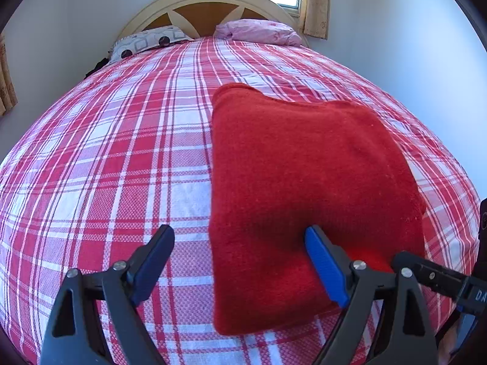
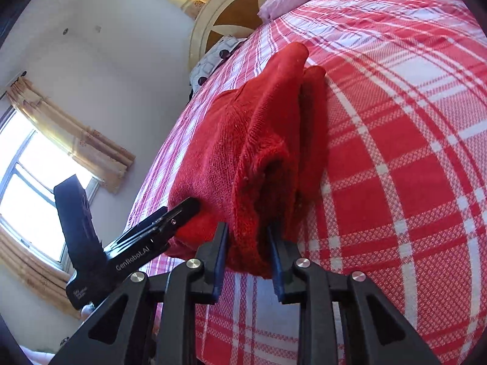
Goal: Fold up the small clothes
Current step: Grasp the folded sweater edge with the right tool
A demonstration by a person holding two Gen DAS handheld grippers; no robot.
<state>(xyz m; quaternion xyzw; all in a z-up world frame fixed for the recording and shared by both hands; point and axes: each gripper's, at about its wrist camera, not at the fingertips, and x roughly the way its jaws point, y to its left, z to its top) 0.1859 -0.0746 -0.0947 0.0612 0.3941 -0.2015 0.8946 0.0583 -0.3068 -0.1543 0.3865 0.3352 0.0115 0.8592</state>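
Observation:
A red knitted garment [image 1: 304, 176] lies folded into a thick rectangle on the red-and-white checked bed [image 1: 115, 158]. My left gripper [image 1: 240, 237] stands wide open at the garment's near left edge. Its right finger [image 1: 319, 249] rests over the red knit and its left finger is over the sheet. In the right wrist view the garment [image 2: 231, 140] shows its stacked layers end on. My right gripper [image 2: 248, 237] is shut on the near thick fold, which fills the gap between the blue pads. One finger [image 2: 185, 210] of the left gripper touches the garment's left corner.
A patterned pillow [image 1: 149, 41] and a pink pillow [image 1: 258, 32] lie against the curved headboard [image 1: 201, 3] at the far end. Curtained windows [image 2: 27, 182] are in the pale walls. The bed's near edge is just below the grippers.

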